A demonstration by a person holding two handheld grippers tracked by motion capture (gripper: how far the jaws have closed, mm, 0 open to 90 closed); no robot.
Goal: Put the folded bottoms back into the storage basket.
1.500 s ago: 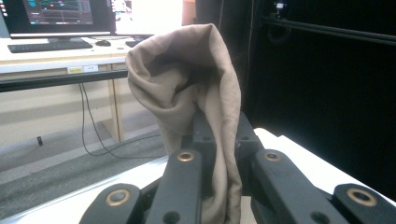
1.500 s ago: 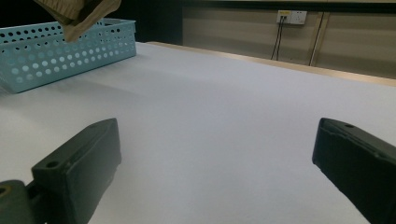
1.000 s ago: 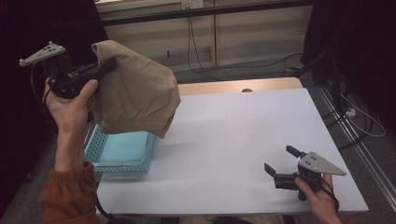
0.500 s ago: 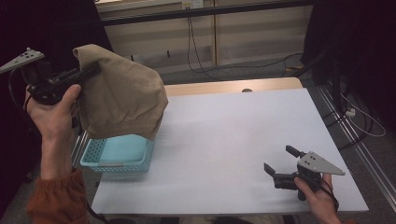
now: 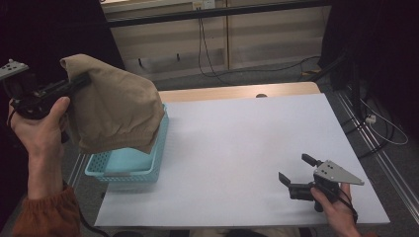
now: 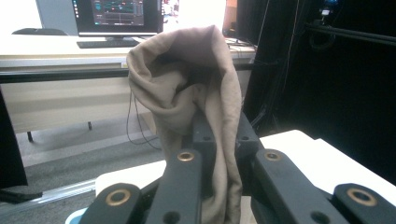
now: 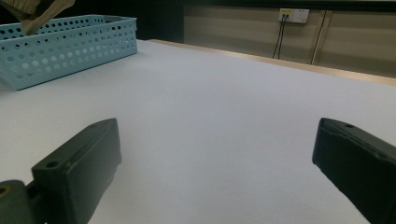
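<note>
Left hand-held gripper (image 5: 79, 81) is pinching the tan cloth (image 5: 116, 111) at one bunched edge, jaws pressed together on the fabric, holding it up so the rest is hanging free over the light blue perforated basket (image 5: 148, 170) at the bench's left edge; probably lining it up for a drop in. Right hand-held gripper (image 5: 295, 174) is resting low on the white bench (image 5: 237, 148) near the right front corner, jaws spread, holding nothing, well apart from the basket. Nothing is blocking the basket. Cables and a desk with a monitor (image 6: 116, 16) are sitting behind.
</note>
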